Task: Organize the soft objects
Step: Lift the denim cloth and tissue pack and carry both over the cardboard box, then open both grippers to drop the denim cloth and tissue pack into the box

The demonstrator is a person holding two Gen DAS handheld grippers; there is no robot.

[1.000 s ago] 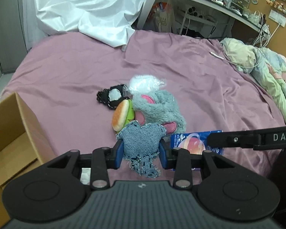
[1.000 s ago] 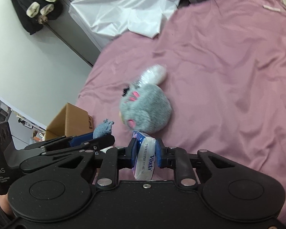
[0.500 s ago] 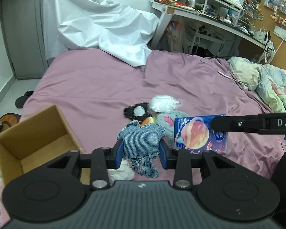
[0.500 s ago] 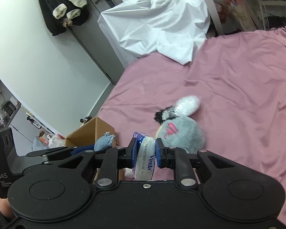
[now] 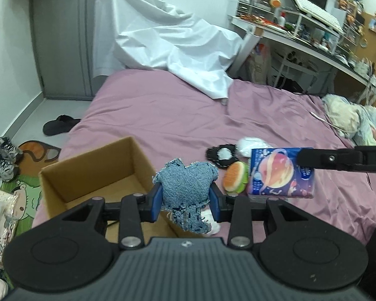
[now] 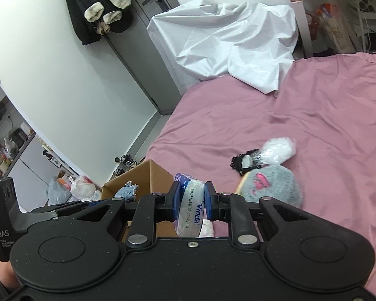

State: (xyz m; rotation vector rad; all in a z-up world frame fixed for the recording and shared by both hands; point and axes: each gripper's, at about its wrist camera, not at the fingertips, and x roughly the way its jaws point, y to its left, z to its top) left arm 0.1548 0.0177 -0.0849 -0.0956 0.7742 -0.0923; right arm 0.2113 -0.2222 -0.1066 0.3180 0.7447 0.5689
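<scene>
My left gripper point(image 5: 185, 200) is shut on a frayed blue denim pouch point(image 5: 185, 188), held up beside the open cardboard box point(image 5: 95, 175) at the bed's near left edge. My right gripper point(image 6: 190, 202) is shut on a blue tissue pack point(image 6: 191, 208) printed with planets, seen side-on in the left wrist view as the tissue pack point(image 5: 280, 175). On the purple bed lie a grey plush toy point(image 6: 270, 185), a burger plush point(image 5: 234, 176), a black lace piece point(image 5: 221, 155) and a white fluffy bundle point(image 6: 278, 150). The box point(image 6: 143, 178) shows behind the right gripper.
A white sheet point(image 5: 168, 45) is heaped at the bed's far end. A desk with shelves point(image 5: 300, 37) stands at the far right, a pale quilt point(image 5: 351, 120) on the bed's right. A black slipper point(image 5: 60, 128), shoes point(image 5: 2, 158) and bags point(image 6: 72, 188) lie on the floor at left.
Both grippers rose and drew back and left with their loads. The box has come further into view, and the toys on the bed now sit farther off.
</scene>
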